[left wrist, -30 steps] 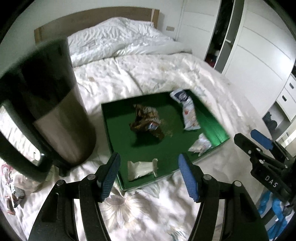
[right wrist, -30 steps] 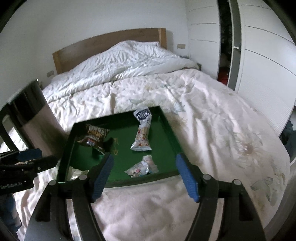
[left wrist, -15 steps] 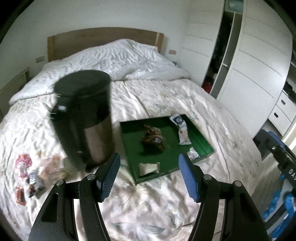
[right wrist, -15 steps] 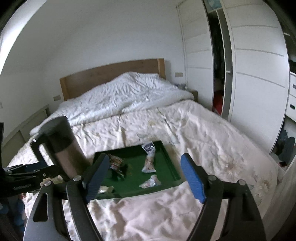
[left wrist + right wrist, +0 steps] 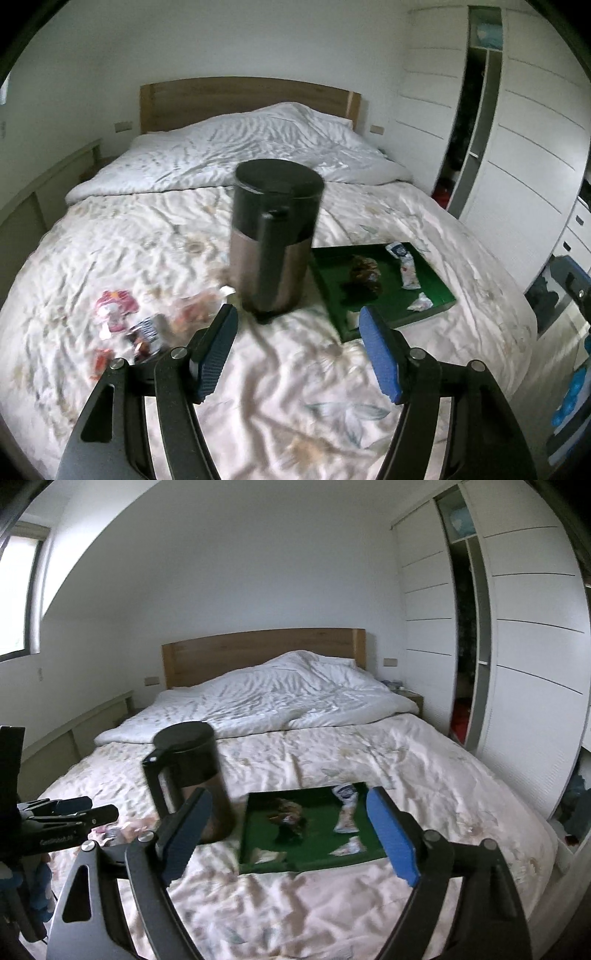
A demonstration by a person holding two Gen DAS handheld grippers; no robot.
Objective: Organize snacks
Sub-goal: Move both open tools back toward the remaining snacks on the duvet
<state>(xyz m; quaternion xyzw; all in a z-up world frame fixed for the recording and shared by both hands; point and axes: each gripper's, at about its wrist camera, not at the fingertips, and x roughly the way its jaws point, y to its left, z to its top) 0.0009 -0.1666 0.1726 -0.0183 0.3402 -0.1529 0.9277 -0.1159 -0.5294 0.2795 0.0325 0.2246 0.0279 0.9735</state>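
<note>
Both the left tongs (image 5: pixel 297 350) and right tongs (image 5: pixel 291 834) hang spread wide and empty above the bed (image 5: pixel 280 387). Loose snack packets (image 5: pixel 144 332) lie left of the pedal bin (image 5: pixel 275 236); others sit in the green tray (image 5: pixel 441 286). Best swing left, come down low over one packet, and pinch its edge.

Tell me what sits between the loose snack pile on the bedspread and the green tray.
In the left wrist view, the dark lidded bin stands upright between the loose snacks and the green tray.
</note>
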